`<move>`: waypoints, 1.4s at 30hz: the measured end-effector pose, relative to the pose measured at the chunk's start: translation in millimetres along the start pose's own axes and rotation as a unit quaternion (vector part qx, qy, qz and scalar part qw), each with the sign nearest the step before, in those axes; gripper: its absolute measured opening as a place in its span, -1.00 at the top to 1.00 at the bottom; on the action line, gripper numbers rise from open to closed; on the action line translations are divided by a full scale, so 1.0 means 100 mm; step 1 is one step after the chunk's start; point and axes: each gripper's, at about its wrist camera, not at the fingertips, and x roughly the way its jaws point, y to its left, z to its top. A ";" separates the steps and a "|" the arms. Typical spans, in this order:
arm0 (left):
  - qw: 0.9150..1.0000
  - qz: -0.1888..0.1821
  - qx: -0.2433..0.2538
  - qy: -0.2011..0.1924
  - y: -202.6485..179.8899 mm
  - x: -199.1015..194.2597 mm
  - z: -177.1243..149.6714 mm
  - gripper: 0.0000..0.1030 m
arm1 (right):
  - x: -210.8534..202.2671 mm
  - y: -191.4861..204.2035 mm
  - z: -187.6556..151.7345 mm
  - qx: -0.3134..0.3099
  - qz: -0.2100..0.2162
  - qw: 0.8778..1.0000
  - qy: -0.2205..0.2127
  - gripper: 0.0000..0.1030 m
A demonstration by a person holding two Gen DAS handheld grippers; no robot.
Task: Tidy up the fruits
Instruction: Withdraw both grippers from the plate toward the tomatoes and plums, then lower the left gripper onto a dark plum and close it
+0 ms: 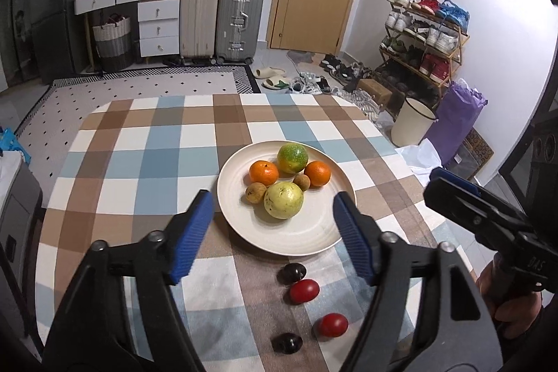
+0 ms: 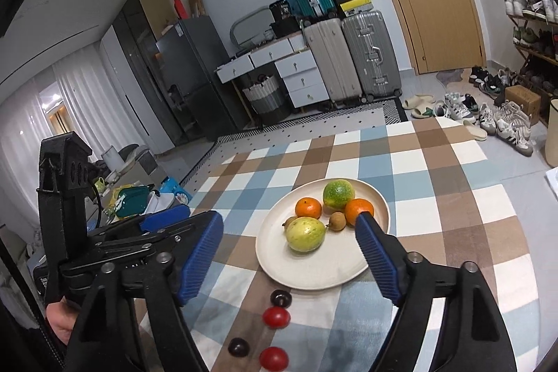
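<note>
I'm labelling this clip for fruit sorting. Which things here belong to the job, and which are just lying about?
Job:
- round cream plate with two oranges, green-yellow fruits, small brown fruits
- red and dark small tomatoes on the checked tablecloth

Lying about:
- silver suitcase
- shoe rack
- cream bin

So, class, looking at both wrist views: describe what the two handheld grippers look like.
Both match: the left gripper and right gripper have black plastic frames with triangular cut-outs and silver pivot bolts. Their fingers carry ribbed blue pads. The left view shows pale lettering on the right one's body; the right view shows a thin dark cable beside the left one's body.
</note>
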 end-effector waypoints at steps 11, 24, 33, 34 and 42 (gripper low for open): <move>1.000 0.015 -0.009 -0.012 0.05 -0.22 -0.27 -0.62 | -0.33 0.15 -0.19 -0.017 0.006 0.999 -0.040 -0.91; 0.999 0.036 -0.005 -0.016 0.07 -0.24 -0.67 -0.98 | -0.44 0.20 -0.58 -0.029 0.007 0.999 -0.040 -0.96; 0.999 0.032 -0.006 0.041 0.14 0.05 -1.11 -0.98 | -0.35 0.19 -0.89 -0.035 0.002 0.999 -0.013 -0.96; 0.998 0.031 -0.008 0.048 0.16 0.09 -1.16 -0.98 | -0.33 0.20 -0.93 -0.039 0.001 0.999 -0.009 -0.96; 0.996 0.026 -0.007 0.085 0.18 0.31 -1.41 -0.98 | -0.20 0.22 -1.11 -0.054 -0.004 0.998 0.018 -0.97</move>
